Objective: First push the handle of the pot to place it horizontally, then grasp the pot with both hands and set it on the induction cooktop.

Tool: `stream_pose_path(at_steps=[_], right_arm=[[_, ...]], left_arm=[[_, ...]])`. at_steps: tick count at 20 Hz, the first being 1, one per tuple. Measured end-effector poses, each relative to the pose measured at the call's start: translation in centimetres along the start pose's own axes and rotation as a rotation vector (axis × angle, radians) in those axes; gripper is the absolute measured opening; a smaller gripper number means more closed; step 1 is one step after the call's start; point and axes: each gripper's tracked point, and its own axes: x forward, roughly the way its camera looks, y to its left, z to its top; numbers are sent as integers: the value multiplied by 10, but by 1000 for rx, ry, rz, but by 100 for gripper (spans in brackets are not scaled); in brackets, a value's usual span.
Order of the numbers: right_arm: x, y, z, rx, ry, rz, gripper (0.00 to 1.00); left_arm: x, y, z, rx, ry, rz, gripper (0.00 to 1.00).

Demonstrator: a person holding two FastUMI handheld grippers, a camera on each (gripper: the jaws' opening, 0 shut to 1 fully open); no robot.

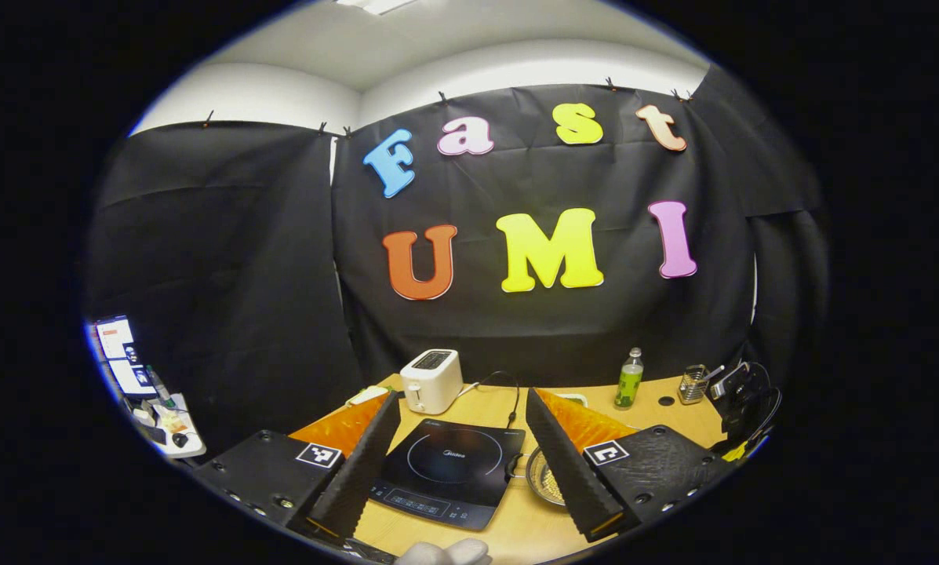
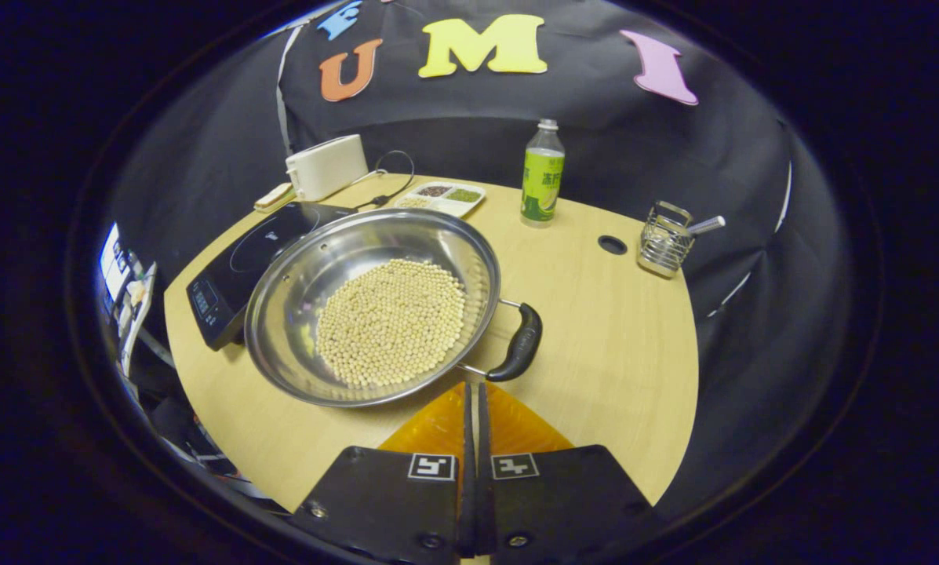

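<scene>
Right now right gripper [image 2: 473,392] is pinched closed and empty just near-side of the pot [image 2: 371,306], lined up to nudge its handle [image 2: 520,343], while left gripper [image 1: 463,443] hangs wide over the induction cooktop [image 1: 445,471].

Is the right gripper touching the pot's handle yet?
Apart. The right gripper view shows bare table between the closed right gripper and the pot's handle.

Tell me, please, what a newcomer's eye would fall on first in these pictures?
Probably the steel pot heaped with pale beans, sitting mid-table right ahead of the shut right gripper, its dark handle nearest the fingers. Next, the black induction cooktop, framed between the open left gripper's fingers, with a white toaster behind it.
</scene>
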Motion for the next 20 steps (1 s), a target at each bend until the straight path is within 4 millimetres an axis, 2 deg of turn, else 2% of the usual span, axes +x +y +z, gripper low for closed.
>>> stream_pose_path(at_steps=[2,4,8,10,13,14,15,18,20], right_arm=[[-14,1,-3,25,-18,-36,4],[-30,4,-2,63,-51,-78,10],[-59,15,-8,126,-77,-156,75],[-72,19,-7,159,-106,-202,81],[-84,38,-6,212,-146,-201,82],[-86,41,-6,221,-146,-208,86],[-88,45,-6,220,-150,-211,95],[-85,47,-8,202,-141,-222,97],[-75,44,-5,200,-131,-215,99]], left_arm=[[8,2,-3,-1,-4,-55,96],[16,4,-7,-7,-6,-109,96],[28,9,-25,-15,16,-202,96],[34,10,-39,-25,39,-248,96],[43,10,-64,-30,89,-305,96],[46,8,-73,-29,112,-317,96],[49,7,-82,-25,127,-332,96],[59,-8,-117,-32,194,-362,96],[68,-23,-143,-40,259,-372,96]])
